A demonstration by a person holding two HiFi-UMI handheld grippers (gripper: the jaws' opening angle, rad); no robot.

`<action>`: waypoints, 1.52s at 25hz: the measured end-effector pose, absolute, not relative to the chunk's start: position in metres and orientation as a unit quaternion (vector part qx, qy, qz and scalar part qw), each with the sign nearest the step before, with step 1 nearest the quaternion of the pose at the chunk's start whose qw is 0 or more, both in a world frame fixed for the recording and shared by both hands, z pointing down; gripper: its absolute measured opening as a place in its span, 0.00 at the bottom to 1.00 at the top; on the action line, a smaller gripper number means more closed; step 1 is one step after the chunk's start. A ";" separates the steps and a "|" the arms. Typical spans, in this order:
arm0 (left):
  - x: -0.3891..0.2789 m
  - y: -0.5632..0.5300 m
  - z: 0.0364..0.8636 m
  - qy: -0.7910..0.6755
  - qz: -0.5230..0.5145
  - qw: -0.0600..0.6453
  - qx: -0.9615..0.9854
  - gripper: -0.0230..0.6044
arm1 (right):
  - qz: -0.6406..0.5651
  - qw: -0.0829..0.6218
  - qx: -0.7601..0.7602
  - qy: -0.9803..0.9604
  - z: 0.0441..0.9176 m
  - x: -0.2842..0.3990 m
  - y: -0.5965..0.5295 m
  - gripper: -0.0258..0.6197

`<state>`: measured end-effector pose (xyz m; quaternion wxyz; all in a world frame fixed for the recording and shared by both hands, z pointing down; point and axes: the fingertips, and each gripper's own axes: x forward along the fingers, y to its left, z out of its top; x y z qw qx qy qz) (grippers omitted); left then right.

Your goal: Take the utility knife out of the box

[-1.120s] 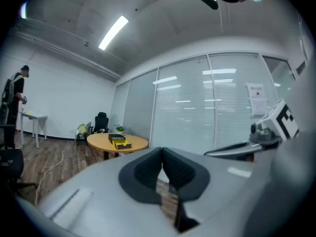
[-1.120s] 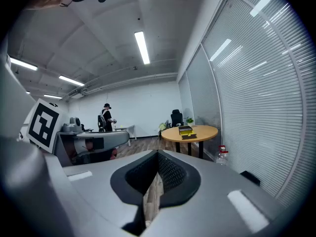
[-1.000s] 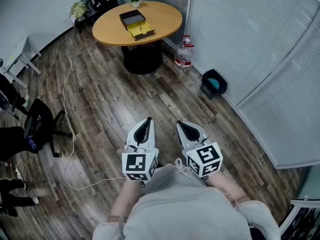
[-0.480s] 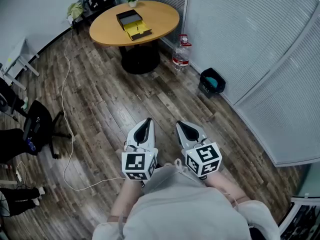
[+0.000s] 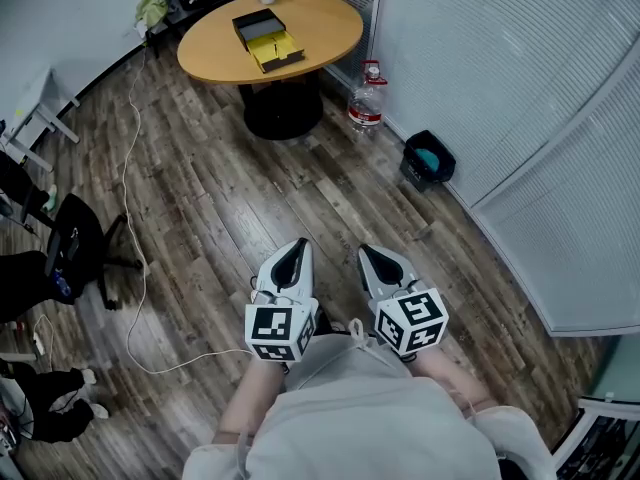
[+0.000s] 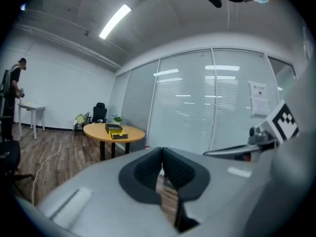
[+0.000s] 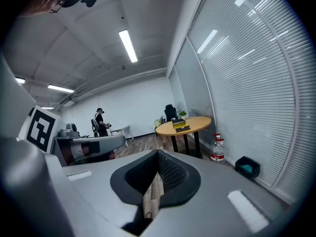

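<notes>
The box (image 5: 265,40), black with a yellow inside, lies open on a round wooden table (image 5: 325,20) far across the room. It also shows small in the left gripper view (image 6: 114,131) and the right gripper view (image 7: 180,126). No knife can be made out at this distance. My left gripper (image 5: 294,245) and right gripper (image 5: 373,252) are held side by side close to my body, over the wood floor, pointing toward the table. Both are shut with nothing between the pads, as seen along the left gripper (image 6: 161,153) and the right gripper (image 7: 158,155).
A water bottle (image 5: 368,96) and a black bin (image 5: 427,161) stand by the blind-covered glass wall on the right. A white cable (image 5: 130,218) runs along the floor at left, near a black chair (image 5: 75,253). A person (image 7: 100,123) stands far off.
Both grippers have dropped slightly and stay shut. The table and box sit a touch higher in the head view.
</notes>
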<state>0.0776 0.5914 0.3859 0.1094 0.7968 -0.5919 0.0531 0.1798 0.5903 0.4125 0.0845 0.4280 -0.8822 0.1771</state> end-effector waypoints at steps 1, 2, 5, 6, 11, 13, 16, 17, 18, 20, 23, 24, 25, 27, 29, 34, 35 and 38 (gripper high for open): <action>0.076 0.586 0.387 -0.592 0.055 0.110 0.797 0.05 | 0.181 0.084 0.429 -0.881 0.415 0.180 0.584 0.04; 0.075 0.579 0.388 -0.592 0.057 0.109 0.796 0.05 | 0.183 0.084 0.429 -0.880 0.416 0.179 0.576 0.04; 0.066 0.555 0.389 -0.594 0.058 0.109 0.795 0.05 | 0.189 0.087 0.431 -0.878 0.421 0.174 0.551 0.04; 0.064 0.545 0.391 -0.594 0.057 0.113 0.794 0.05 | 0.191 0.091 0.432 -0.877 0.423 0.172 0.542 0.04; 0.049 0.482 0.404 -0.587 0.054 0.141 0.795 0.05 | 0.210 0.111 0.439 -0.867 0.440 0.161 0.485 0.04; 0.040 0.447 0.409 -0.584 0.055 0.147 0.796 0.05 | 0.215 0.117 0.442 -0.863 0.445 0.152 0.454 0.04; 0.023 0.392 0.409 -0.580 0.054 0.155 0.798 0.05 | 0.213 0.124 0.440 -0.863 0.445 0.136 0.402 0.04; 0.016 0.372 0.406 -0.578 0.053 0.155 0.799 0.05 | 0.209 0.126 0.439 -0.865 0.443 0.130 0.383 0.04; 0.009 0.353 0.403 -0.577 0.051 0.155 0.800 0.05 | 0.203 0.128 0.440 -0.865 0.439 0.124 0.363 0.04; -0.006 0.315 0.398 -0.575 0.048 0.153 0.802 0.05 | 0.192 0.130 0.444 -0.865 0.432 0.111 0.325 0.04; -0.031 0.260 0.391 -0.573 0.044 0.151 0.804 0.05 | 0.188 0.129 0.451 -0.863 0.424 0.090 0.268 0.04; -0.038 0.242 0.388 -0.572 0.043 0.149 0.805 0.05 | 0.188 0.129 0.452 -0.862 0.422 0.082 0.250 0.04; -0.045 0.224 0.386 -0.571 0.043 0.147 0.807 0.05 | 0.188 0.131 0.453 -0.862 0.421 0.075 0.233 0.04; -0.058 0.191 0.381 -0.567 0.043 0.141 0.810 0.05 | 0.187 0.131 0.452 -0.862 0.419 0.059 0.200 0.04; -0.071 0.163 0.376 -0.564 0.044 0.136 0.813 0.05 | 0.185 0.129 0.450 -0.864 0.416 0.043 0.173 0.04; -0.102 0.113 0.378 -0.572 0.045 0.143 0.807 0.05 | 0.190 0.132 0.441 -0.867 0.418 0.011 0.122 0.04; -0.107 0.106 0.382 -0.574 0.047 0.147 0.804 0.05 | 0.192 0.134 0.438 -0.868 0.421 0.007 0.114 0.04; -0.116 0.083 0.396 -0.583 0.052 0.154 0.796 0.05 | 0.195 0.138 0.432 -0.870 0.434 0.001 0.084 0.04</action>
